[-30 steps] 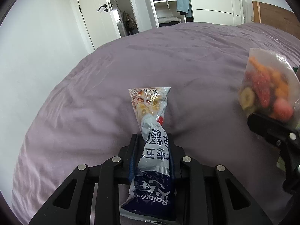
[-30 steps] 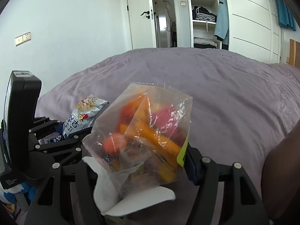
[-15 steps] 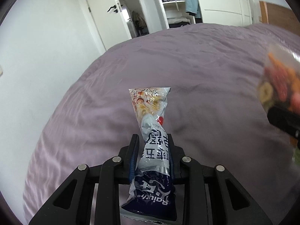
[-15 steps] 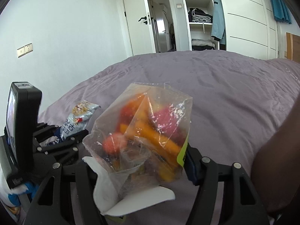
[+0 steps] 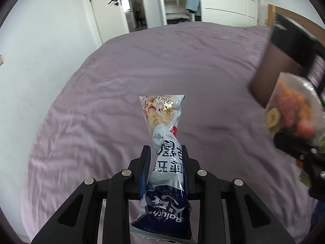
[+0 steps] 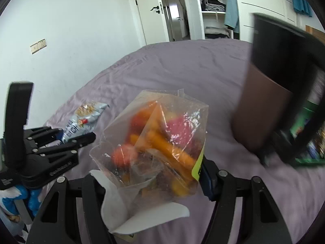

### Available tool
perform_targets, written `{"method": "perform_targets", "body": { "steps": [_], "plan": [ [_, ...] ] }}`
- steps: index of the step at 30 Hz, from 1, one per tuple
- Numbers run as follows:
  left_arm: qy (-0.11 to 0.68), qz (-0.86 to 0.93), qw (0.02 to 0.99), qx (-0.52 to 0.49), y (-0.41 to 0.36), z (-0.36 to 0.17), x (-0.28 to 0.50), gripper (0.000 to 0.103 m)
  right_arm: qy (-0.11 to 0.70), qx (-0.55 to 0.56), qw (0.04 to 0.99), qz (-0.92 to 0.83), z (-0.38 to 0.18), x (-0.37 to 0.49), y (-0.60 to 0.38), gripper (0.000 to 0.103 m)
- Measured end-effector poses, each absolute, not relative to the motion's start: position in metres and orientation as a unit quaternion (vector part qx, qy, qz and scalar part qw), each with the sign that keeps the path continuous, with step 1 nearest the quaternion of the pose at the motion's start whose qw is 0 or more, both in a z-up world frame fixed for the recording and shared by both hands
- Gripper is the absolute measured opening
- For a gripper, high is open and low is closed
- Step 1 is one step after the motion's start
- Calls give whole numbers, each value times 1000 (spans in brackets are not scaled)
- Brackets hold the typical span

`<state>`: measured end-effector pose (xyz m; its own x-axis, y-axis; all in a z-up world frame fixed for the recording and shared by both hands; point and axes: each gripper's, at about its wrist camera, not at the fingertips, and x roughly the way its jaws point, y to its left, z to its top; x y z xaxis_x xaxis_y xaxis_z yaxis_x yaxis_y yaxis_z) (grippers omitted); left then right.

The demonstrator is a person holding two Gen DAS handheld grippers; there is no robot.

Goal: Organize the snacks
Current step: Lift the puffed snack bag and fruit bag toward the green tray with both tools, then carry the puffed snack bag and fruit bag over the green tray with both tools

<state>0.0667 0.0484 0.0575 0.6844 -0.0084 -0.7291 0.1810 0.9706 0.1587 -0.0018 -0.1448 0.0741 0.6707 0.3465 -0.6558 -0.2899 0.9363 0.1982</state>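
My left gripper is shut on a blue and white snack packet, squeezed at its middle and held above the purple bed. That packet and the left gripper also show at the left of the right wrist view. My right gripper is shut on a clear bag of dried fruit with a white paper flap below it. The fruit bag appears blurred at the right edge of the left wrist view. A dark brown box with packets inside stands on the bed at the right.
The brown box is close beside the fruit bag. A white wall, a door and an open wardrobe with folded clothes lie beyond the bed. A wooden headboard shows at the far right.
Both grippers have risen and swung to the right, each keeping its packet. The brown box has come into view at the right of both views.
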Motion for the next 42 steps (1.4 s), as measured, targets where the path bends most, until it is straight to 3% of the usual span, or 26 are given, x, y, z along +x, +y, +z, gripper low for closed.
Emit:
{"method": "perform_targets", "body": {
  "steps": [16, 27, 42],
  "plan": [
    [362, -157, 903, 170, -77, 107, -46, 23, 344, 51, 936, 55, 107, -102, -269, 103],
    [336, -216, 895, 199, -163, 125, -48, 23, 315, 64, 946, -31, 122, -107, -368, 103],
    [309, -277, 884, 218, -282, 127, -8, 23, 281, 56, 952, -106, 135, -42, -478, 103]
  ]
}}
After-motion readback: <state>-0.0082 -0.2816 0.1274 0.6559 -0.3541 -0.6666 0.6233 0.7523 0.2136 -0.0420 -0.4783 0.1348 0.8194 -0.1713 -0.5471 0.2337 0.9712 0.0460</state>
